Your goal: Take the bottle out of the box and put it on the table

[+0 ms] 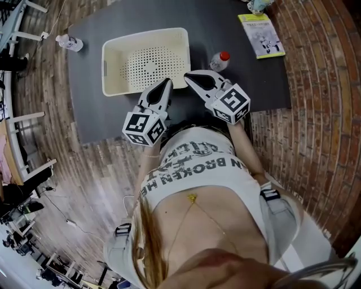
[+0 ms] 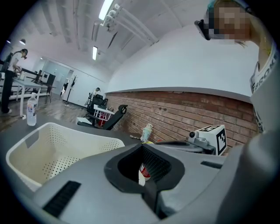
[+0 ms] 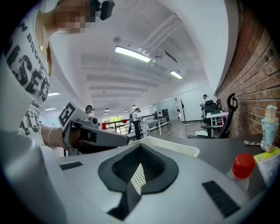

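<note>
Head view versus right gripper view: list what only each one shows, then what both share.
Only the head view: the marker cube on the right gripper. Only the right gripper view: ceiling lights, an office chair and distant people. Both: the white box, the red-capped bottle standing on the table beside it, the yellow booklet and the left gripper.

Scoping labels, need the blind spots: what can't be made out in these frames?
Red-capped bottle: right gripper view, lower body hidden behind the right claw; left gripper view, only a sliver through the left claw.
Booklet: head view, print too small.
Object beyond the booklet: head view, cut off by the top edge.
Box: head view, near rim partly behind both claws.
</note>
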Demonstrator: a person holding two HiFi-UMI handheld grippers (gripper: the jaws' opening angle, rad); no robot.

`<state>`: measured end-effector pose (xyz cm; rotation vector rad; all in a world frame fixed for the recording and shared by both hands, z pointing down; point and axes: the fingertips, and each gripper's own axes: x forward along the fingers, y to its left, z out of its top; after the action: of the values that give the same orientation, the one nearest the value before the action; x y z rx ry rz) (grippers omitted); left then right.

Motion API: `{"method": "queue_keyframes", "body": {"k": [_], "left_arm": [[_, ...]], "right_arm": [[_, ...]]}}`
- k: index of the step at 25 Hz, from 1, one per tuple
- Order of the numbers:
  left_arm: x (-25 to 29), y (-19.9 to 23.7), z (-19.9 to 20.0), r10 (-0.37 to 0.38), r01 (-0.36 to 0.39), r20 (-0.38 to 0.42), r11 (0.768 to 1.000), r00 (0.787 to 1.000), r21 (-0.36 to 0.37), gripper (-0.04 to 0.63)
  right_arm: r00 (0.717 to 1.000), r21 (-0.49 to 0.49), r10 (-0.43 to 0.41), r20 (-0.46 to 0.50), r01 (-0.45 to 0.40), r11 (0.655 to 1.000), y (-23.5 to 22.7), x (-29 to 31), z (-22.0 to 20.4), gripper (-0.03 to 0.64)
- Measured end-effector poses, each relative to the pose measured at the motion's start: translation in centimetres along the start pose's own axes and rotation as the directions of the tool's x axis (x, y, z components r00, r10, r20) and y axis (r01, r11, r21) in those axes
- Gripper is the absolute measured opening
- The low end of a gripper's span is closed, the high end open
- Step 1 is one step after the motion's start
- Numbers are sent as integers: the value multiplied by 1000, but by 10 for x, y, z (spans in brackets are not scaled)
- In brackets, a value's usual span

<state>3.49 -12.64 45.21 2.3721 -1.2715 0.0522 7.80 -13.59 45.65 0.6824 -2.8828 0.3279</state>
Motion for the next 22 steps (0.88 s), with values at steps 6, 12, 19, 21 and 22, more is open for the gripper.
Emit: {"method": "queue_keyframes", "body": {"k": [6, 12, 19, 21, 22], "left_arm": [[-10, 0, 16, 23, -26, 41, 996, 999, 83, 5], [-20, -3, 31, 15, -26, 78, 990, 997, 141, 5], [-40, 1, 53, -17, -14, 143, 977, 990, 213, 5], [-46, 4, 58, -27, -10, 151, 971, 988, 240, 5], [-49, 5, 60, -29, -12, 151, 965, 988, 262, 5]], "right_arm": [[995, -51, 64, 81, -60, 997, 24, 7, 29, 8], [990, -80, 74, 121, -64, 995, 33, 11, 47, 9], [988, -67, 74, 135, -65, 996, 44, 27, 58, 9], [988, -59, 58, 141, -50, 997, 46, 32, 61, 8], [989, -59, 50, 142, -42, 997, 48, 35, 62, 8]]}}
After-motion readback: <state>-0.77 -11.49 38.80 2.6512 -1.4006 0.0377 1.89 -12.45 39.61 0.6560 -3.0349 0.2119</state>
